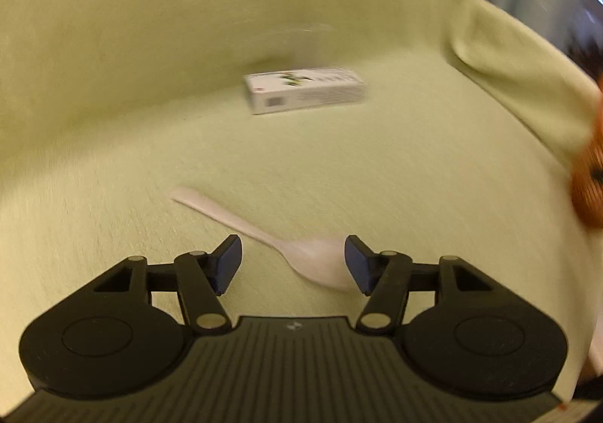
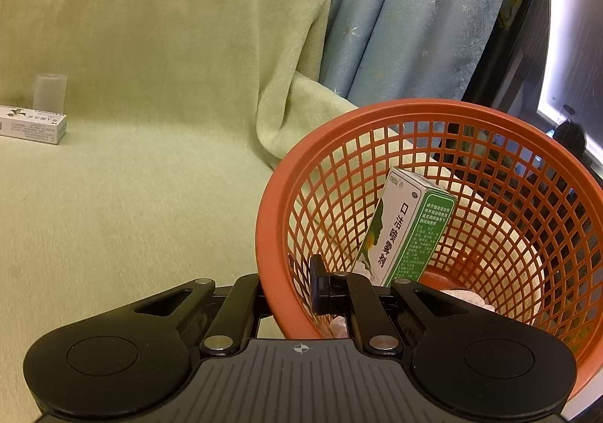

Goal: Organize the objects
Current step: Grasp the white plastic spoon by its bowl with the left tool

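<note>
Left gripper (image 1: 293, 264): jaws apart, empty, hovering over white plastic spoon (image 1: 264, 234) lying on green sofa cover (image 1: 377, 166). Right gripper (image 2: 290, 287): clamped on orange mesh basket's rim (image 2: 264, 234). Risk: thin, flat spoon likely slips; pads could snag fabric.

Matte black throughout. On the left gripper (image 1: 293, 264): two round housings with recessed discs flanking a ribbed grey-black centre plate, a small pale mark at its front edge. Angled link arms pinned with silver rivets, ending in dark blue rectangular pads (image 1: 229, 260). On the right gripper (image 2: 290, 287): same twin discs, triangular cut-outs in the outer arms, silver pins, ribbed plate bearing a white crosshair mark.
</note>
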`<state>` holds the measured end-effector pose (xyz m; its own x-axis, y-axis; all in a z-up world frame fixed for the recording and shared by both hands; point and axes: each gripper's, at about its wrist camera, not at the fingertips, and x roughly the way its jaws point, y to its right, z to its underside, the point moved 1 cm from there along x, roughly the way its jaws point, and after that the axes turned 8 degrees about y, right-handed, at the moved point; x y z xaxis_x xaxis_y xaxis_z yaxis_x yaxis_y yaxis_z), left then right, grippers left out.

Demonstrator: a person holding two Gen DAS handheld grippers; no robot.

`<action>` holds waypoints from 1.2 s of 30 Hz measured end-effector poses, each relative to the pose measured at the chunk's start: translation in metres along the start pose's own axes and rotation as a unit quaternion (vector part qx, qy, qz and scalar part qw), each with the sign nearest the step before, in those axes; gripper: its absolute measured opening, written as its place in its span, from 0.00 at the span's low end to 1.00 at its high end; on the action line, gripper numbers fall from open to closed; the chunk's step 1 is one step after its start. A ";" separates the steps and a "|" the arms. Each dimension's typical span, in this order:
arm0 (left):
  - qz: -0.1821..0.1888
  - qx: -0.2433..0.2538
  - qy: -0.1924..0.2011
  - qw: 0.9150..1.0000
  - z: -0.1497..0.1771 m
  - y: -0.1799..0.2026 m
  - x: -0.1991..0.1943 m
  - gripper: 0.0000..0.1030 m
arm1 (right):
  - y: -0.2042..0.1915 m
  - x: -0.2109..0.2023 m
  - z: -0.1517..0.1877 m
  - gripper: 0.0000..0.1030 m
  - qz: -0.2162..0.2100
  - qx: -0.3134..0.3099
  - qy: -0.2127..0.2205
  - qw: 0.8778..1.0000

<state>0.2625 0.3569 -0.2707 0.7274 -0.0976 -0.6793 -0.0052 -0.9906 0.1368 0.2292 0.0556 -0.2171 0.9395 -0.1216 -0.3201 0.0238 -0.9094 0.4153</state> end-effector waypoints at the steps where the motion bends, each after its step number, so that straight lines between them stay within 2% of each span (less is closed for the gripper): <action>1: -0.009 -0.016 -0.004 1.000 -0.001 -0.004 0.008 0.54 | 0.000 0.000 0.000 0.05 0.000 0.000 0.000 1.000; 3: -0.022 -0.035 -0.004 0.999 -0.002 -0.008 0.017 0.53 | 0.001 0.000 0.000 0.05 0.000 0.001 0.001 1.000; 4: -0.026 -0.032 0.000 0.999 -0.004 -0.008 0.019 0.53 | 0.000 0.000 0.000 0.05 0.000 0.001 0.000 1.000; 5: -0.030 -0.024 -0.001 0.999 -0.006 -0.006 0.021 0.48 | 0.001 0.000 0.000 0.05 0.000 0.001 0.000 1.000; 6: -0.033 -0.019 0.001 0.999 -0.008 -0.004 0.023 0.38 | 0.001 0.000 0.000 0.05 0.000 0.002 0.000 1.000; 9: -0.018 0.008 0.000 1.000 -0.011 0.003 0.026 0.16 | 0.000 0.000 -0.001 0.05 0.001 0.004 0.000 1.000; 12: 0.028 0.045 -0.002 0.999 -0.012 0.020 0.026 0.03 | -0.001 0.000 -0.002 0.05 0.000 0.002 0.000 1.000; 15: 0.086 0.080 0.003 0.993 -0.013 0.041 0.027 0.03 | -0.001 0.001 -0.002 0.05 0.001 0.001 0.000 1.000; 19: 0.127 0.109 0.005 0.986 -0.015 0.064 0.029 0.03 | -0.002 0.001 -0.001 0.05 0.001 -0.001 0.000 1.000; 22: 0.117 0.124 0.009 0.985 -0.013 0.069 0.024 0.14 | -0.001 0.001 -0.001 0.05 0.001 -0.001 0.000 1.000; 23: 0.112 0.125 0.011 0.986 -0.011 0.067 0.022 0.26 | -0.001 0.001 -0.001 0.05 0.002 0.000 0.000 1.000; 24: 0.107 0.123 0.014 0.987 -0.008 0.065 0.018 0.31 | -0.001 0.002 -0.001 0.05 0.002 0.001 0.000 1.000; 28: 0.086 0.107 0.020 0.990 0.008 0.060 0.001 0.34 | -0.001 0.002 -0.001 0.05 0.002 0.001 0.000 1.000; 30: 0.082 0.112 0.024 0.990 0.017 0.066 -0.008 0.40 | -0.001 0.001 -0.001 0.05 0.002 0.001 0.000 1.000; 36: 0.060 0.110 0.034 0.992 0.031 0.079 -0.008 0.40 | -0.001 0.002 -0.002 0.05 0.002 0.001 0.000 1.000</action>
<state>0.2355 0.2761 -0.2770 0.7573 -0.2171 -0.6160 -0.2385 -0.9699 0.0486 0.2313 0.0571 -0.2168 0.9396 -0.1244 -0.3188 0.0201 -0.9098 0.4145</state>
